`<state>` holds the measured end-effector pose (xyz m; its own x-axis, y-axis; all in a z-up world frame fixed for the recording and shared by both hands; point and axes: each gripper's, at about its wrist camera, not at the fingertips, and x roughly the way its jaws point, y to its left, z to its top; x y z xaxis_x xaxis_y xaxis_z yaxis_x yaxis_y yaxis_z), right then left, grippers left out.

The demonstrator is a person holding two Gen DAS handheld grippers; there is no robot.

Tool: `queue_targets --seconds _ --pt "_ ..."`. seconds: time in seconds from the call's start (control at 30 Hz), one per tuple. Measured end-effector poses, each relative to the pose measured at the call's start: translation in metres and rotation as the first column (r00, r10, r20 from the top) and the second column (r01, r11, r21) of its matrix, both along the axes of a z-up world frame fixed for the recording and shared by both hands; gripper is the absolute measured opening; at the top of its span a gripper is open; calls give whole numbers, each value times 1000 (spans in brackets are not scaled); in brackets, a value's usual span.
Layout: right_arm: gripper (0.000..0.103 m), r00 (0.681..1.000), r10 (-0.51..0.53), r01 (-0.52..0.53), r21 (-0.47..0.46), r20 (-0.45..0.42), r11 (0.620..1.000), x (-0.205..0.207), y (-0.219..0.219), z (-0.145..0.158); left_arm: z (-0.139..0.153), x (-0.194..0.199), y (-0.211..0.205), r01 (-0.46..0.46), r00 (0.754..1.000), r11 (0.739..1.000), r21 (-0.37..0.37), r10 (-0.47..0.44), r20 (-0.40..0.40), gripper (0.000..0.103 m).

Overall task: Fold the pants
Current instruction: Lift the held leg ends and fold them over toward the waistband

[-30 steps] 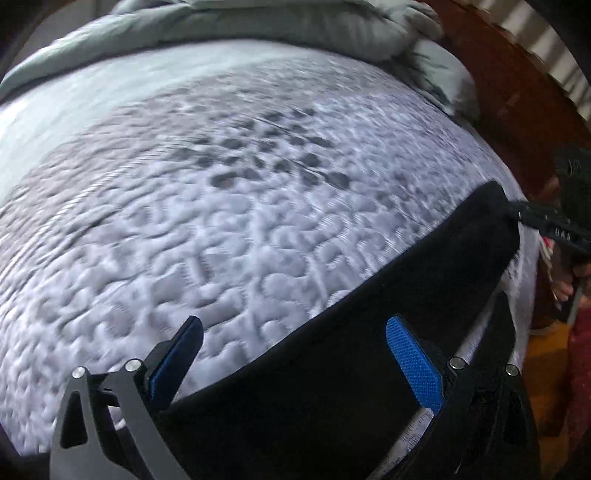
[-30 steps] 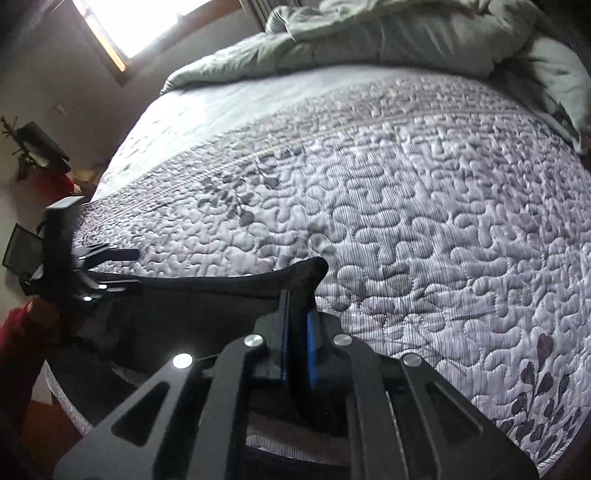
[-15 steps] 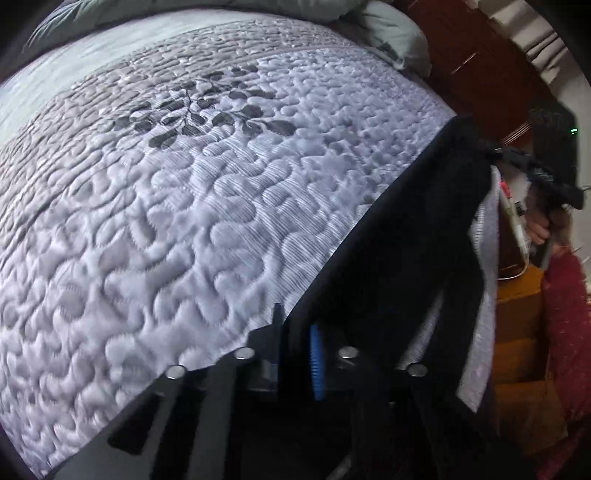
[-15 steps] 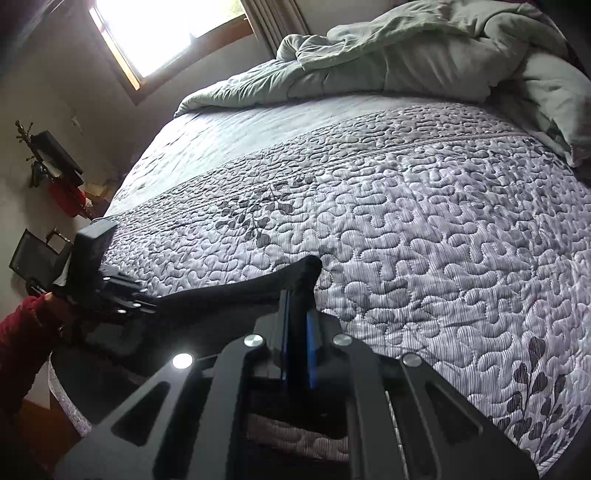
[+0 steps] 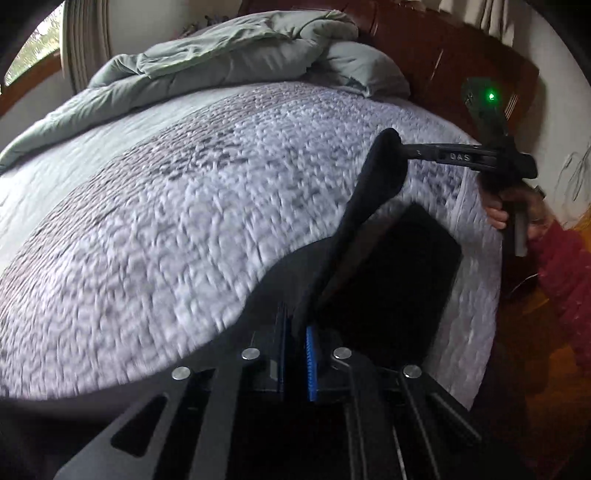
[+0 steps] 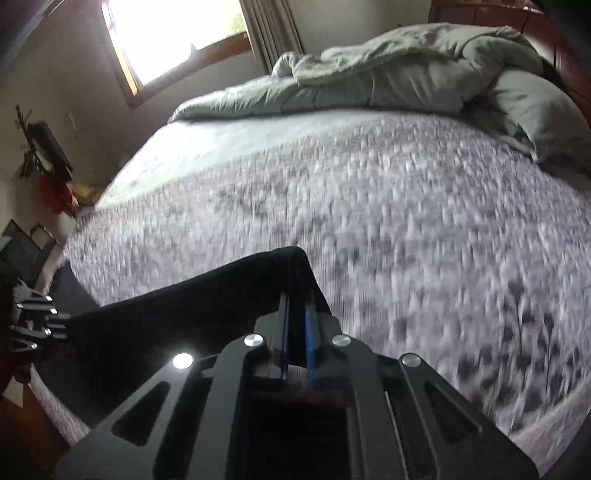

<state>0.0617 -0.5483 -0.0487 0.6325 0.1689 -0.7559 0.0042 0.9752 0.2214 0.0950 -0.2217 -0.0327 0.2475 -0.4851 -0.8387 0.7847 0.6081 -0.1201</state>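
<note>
The black pants (image 5: 373, 192) are held up above the quilted grey bedspread (image 5: 166, 229), stretched between both grippers. My left gripper (image 5: 295, 332) is shut on one end of the pants' edge. My right gripper (image 6: 297, 317) is shut on the other end of the pants (image 6: 192, 306). In the left wrist view the right gripper (image 5: 402, 149) pinches the far corner, and more black cloth (image 5: 406, 280) hangs below over the bed's edge. In the right wrist view the left gripper (image 6: 62, 325) shows at the far left.
A crumpled pale green duvet (image 6: 388, 77) and pillow (image 6: 535, 107) lie at the far side of the bed. A dark wooden headboard (image 5: 436, 51) stands to the right. A window (image 6: 170, 33) and clutter by the wall (image 6: 44, 162) are at the left.
My left gripper went from open to shut on the pants. Both grippers have lifted the pants' edge off the bed and both views now look higher across the room.
</note>
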Motion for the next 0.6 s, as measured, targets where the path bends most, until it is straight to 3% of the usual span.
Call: queue_targets --seconds 0.2,0.37,0.4,0.47,0.6 --pt "8 997 -50 53 38 -63 998 -59 11 -28 -38 -48 10 -23 999 999 38 25 -47 8" --pt "36 976 -132 141 37 -173 989 -96 21 -52 -75 -55 13 -76 993 995 71 82 -82 10" --pt "40 973 -138 152 61 -187 987 -102 21 -54 -79 -53 15 -95 990 994 58 101 -94 11" --pt "57 964 -140 175 145 -227 974 -113 22 -56 -82 -52 18 -122 985 992 33 125 -115 11" --pt "71 965 -110 183 314 -238 932 -116 27 -52 -83 -54 21 -152 980 988 25 154 -123 13"
